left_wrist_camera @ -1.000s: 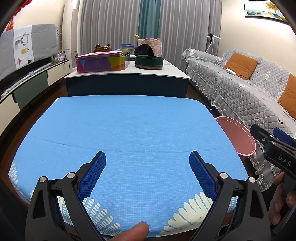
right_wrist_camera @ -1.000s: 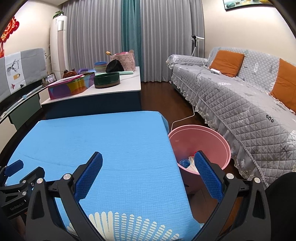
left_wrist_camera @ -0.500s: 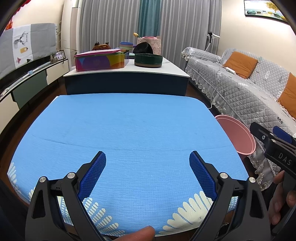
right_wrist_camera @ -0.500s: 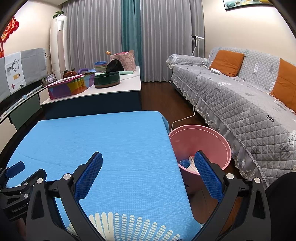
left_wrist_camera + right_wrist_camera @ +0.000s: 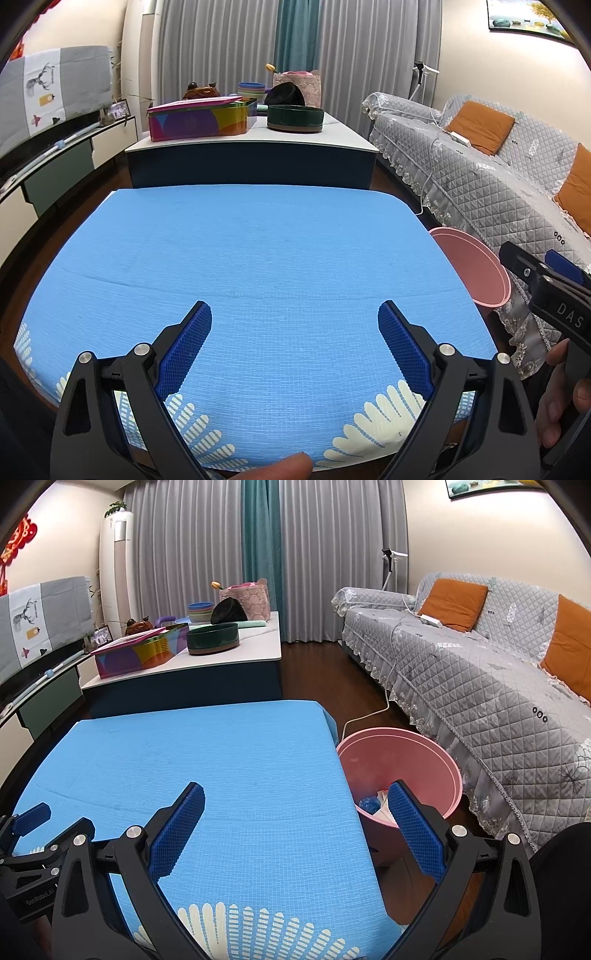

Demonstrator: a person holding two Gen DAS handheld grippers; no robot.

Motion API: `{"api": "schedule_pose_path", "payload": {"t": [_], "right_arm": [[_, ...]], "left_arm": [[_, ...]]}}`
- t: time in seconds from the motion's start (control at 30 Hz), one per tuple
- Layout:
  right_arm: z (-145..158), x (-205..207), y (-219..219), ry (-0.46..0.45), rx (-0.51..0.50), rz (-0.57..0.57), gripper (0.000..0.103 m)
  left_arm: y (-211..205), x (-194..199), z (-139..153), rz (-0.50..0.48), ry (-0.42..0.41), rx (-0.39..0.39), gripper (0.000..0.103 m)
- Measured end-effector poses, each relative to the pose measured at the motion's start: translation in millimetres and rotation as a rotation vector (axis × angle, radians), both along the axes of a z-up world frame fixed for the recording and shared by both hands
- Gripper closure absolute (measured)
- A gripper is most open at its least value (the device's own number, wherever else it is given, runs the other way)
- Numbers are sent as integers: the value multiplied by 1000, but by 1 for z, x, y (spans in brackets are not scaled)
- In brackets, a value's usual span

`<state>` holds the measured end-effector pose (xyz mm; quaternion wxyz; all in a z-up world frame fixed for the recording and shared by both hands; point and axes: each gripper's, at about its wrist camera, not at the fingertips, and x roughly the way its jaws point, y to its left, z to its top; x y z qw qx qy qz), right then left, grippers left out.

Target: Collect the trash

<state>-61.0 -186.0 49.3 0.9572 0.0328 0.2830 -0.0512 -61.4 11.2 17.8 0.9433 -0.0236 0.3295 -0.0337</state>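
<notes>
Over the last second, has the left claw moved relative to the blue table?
Yes, slightly. In the left wrist view the left claw has eased back and dipped: the blue table's far edge sits a little higher, and the storage bench too.

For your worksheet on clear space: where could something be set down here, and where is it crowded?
The blue cloth lies bare from the left tool to its far edge. The white table behind is crowded with a colourful box and green bowl.
</notes>
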Motion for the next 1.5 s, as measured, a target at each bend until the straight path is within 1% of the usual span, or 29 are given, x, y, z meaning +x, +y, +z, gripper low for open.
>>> {"api": "schedule_pose_path", "payload": {"t": [1.5], "right_arm": [[-4,1,0,5,0,1,5]], "left_arm": [[-1,1,-3,2,11,1,14]]}}
